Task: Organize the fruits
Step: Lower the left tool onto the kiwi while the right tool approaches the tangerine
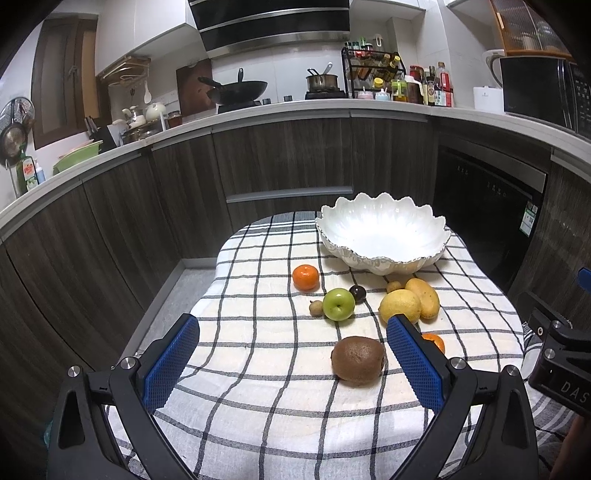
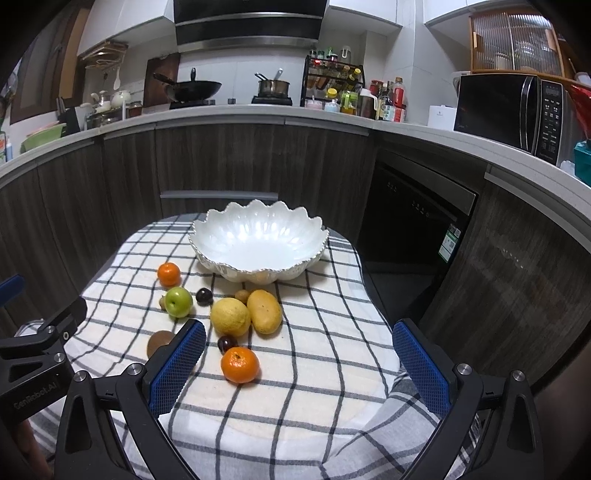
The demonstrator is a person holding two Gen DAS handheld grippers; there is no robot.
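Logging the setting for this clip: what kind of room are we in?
A home kitchen, almost certainly. A wok and a pot sit on a stove under a range hood, and a microwave stands on the counter. The fruit lies on a checked cloth before a white bowl.
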